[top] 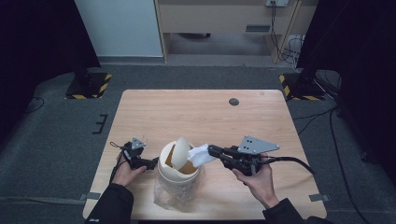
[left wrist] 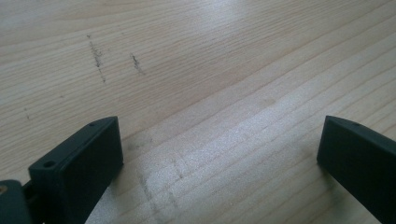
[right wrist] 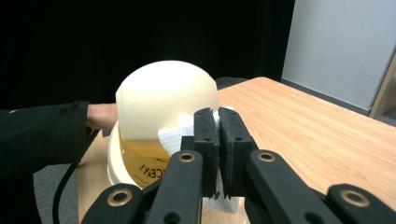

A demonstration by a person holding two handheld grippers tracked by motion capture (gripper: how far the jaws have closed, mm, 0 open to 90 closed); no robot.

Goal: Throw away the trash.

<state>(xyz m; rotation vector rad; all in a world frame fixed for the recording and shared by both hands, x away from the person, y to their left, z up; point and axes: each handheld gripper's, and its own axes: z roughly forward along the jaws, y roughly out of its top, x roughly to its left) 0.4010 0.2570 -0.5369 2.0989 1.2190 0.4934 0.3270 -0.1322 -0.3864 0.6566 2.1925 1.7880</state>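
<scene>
Near the worktop's front edge, a cream swing-lid bin is shown, its lid tipped up. From the right, the right tool is held level, clamped on a white tissue at the bin's opening. The left tool, jaws wide and empty, is rested just left of the bin.

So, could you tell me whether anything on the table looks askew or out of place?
Only the cream bin's swing lid, tipped on edge above its opening as the right gripper brings a white tissue to it.
</scene>
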